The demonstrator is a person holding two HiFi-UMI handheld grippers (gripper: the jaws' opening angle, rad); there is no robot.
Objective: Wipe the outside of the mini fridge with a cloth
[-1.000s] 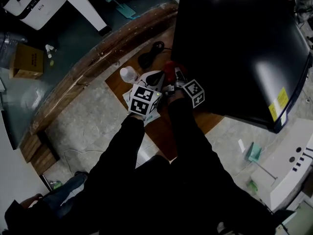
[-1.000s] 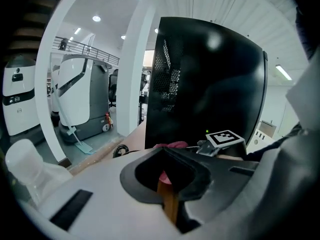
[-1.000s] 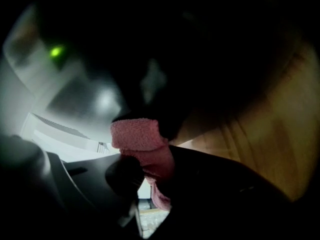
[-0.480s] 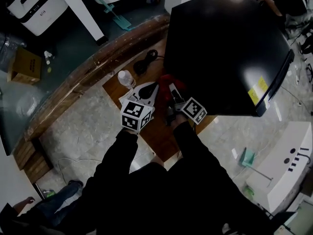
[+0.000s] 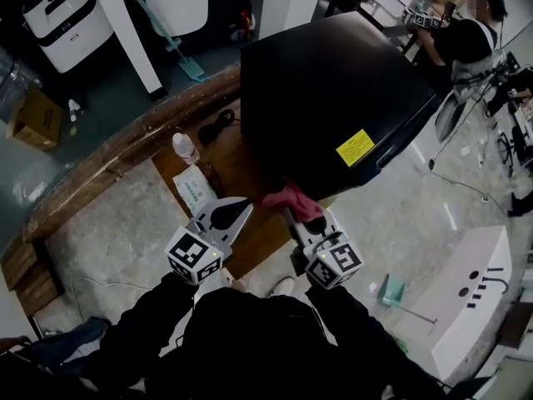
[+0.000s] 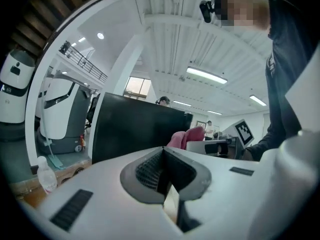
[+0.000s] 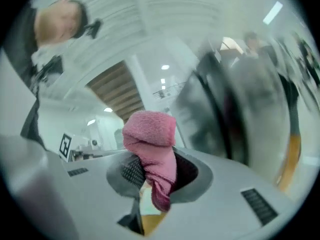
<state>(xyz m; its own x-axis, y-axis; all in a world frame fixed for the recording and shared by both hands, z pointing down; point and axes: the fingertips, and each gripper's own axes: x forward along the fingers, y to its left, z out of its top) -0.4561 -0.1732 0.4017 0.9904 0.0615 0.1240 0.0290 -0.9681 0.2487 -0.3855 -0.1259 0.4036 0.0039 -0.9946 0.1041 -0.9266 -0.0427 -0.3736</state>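
Observation:
The black mini fridge point(image 5: 333, 98) stands on a wooden board, a yellow label point(image 5: 356, 147) on its near side. In the head view my right gripper point(image 5: 293, 209) is shut on a pink cloth point(image 5: 291, 200), held just in front of the fridge's lower near edge. The cloth point(image 7: 152, 149) bulges out from between the jaws in the right gripper view, with the fridge point(image 7: 235, 109) blurred to the right. My left gripper point(image 5: 236, 209) is shut with nothing in it, left of the cloth. The left gripper view shows the fridge point(image 6: 132, 126) ahead and the cloth point(image 6: 186, 137) to its right.
A water bottle point(image 5: 185, 149) and a white packet point(image 5: 196, 193) lie on the board left of the fridge, with a black cable point(image 5: 216, 127) behind. A curved wooden kerb point(image 5: 125, 161) runs along the back. White robots point(image 5: 65, 11) stand far left, a white unit point(image 5: 470, 302) right. A seated person point(image 5: 466, 36) is far right.
Both grippers have pulled back from the board and risen toward me, the right one carrying the pink cloth. The head view has swung, so the fridge now sits farther up and left.

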